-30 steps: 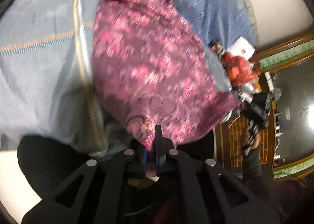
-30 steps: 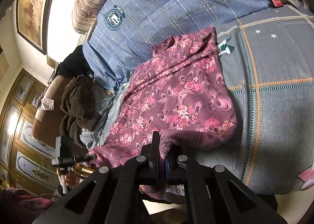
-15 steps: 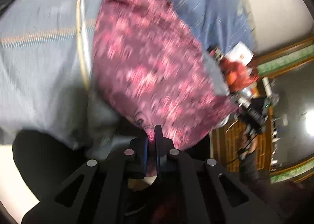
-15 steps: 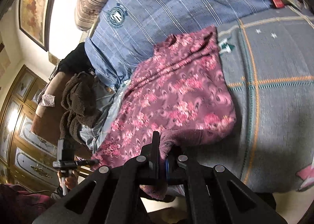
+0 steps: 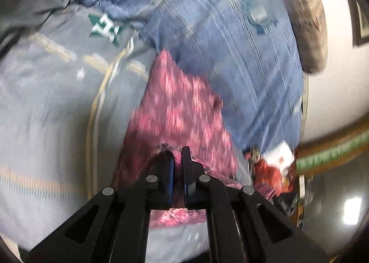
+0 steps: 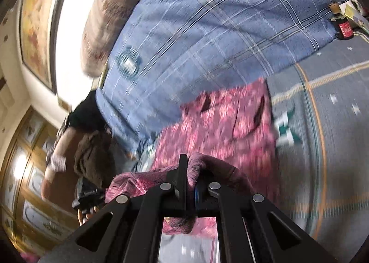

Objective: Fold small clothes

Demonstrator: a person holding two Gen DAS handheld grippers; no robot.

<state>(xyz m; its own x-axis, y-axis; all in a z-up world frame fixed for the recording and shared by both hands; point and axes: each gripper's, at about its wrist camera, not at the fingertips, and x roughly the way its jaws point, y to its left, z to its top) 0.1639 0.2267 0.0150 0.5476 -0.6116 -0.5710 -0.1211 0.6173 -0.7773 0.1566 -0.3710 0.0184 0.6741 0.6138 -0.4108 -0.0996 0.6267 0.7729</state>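
Note:
A maroon garment with a pink flower print [image 5: 182, 110] lies on the grey bedsheet [image 5: 46, 106]; it also shows in the right wrist view [image 6: 221, 133]. My left gripper [image 5: 177, 154] is shut on one near edge of the garment. My right gripper [image 6: 189, 166] is shut on another near edge, with cloth bunched over its fingers. Both held edges are lifted over the rest of the garment, which lies further ahead. Both views are blurred by motion.
A blue plaid quilt [image 6: 219, 20] lies beyond the garment, with a striped pillow [image 6: 103, 20] behind it. A dark brown cloth [image 6: 92, 156] sits at the bed's side. Small items [image 6: 343, 25] lie at the far right. A red bag [image 5: 267, 170] sits off the bed.
Both grippers have moved forward over the bed, carrying the near edges of the garment toward its far end. The visible flat part of the garment is shorter now.

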